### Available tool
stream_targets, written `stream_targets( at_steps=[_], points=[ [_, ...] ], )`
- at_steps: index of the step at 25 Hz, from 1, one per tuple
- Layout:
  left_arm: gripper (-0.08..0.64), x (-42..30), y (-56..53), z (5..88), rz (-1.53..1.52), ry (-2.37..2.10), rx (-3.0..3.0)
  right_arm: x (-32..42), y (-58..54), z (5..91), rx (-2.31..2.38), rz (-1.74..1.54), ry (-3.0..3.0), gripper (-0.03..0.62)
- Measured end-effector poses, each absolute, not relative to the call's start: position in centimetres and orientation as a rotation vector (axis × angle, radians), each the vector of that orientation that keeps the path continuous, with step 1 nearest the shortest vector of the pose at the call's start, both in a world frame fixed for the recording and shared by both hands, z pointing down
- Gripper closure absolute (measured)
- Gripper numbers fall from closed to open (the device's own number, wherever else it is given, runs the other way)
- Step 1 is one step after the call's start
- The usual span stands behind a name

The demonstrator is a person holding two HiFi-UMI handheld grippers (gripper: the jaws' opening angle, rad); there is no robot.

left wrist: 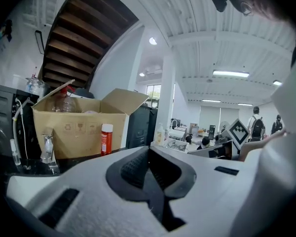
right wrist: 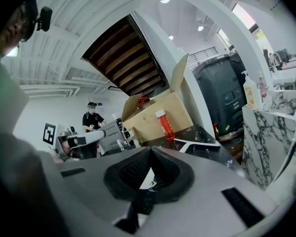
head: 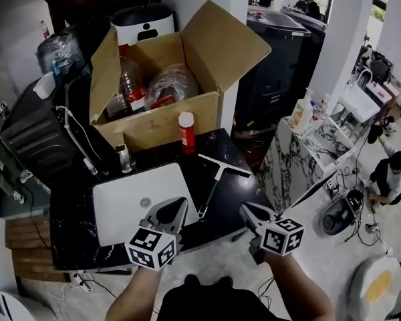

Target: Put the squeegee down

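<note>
White moulded plastic shells form both tools nearest the person. The left gripper [head: 175,207] has its ribbed dark pads pressed together on nothing, and the right gripper [head: 248,212] is likewise closed and empty. Just beyond them the squeegee [head: 222,166] lies flat on the black veined stone counter [head: 73,233], a slim T with a thin handle and a straight blade, beside the smooth white sink [head: 120,206] and clear of both tools. I judge the put-down done; the next move calls only for drawing the hands away without nudging it. Farther back stand a red can [head: 186,134] and an open cardboard box [head: 162,129].
</note>
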State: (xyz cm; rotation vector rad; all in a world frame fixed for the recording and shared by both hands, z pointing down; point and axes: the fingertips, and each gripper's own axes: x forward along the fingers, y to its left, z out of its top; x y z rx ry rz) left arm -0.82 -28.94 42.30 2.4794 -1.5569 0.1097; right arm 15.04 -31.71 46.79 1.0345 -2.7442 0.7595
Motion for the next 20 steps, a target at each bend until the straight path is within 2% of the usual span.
stream_targets(
  at_steps=[5, 11, 20],
  points=[
    [0.554, -5.0, -28.9, 42.8, 0.097, -1.565, 2.47, 11.4, -30.0, 47.9, 1.038, 0.772, -2.711, 0.586],
    [0.554, -6.5, -29.6, 41.1, 0.08, -1.562, 2.516, 9.0, -30.7, 45.2, 1.002, 0.67, -2.766, 0.586],
    [0.554, -5.5, -32.2, 39.1, 0.084, -1.623, 2.516, 12.2, -34.7, 39.4, 1.018, 0.351, -2.802, 0.588]
  ],
)
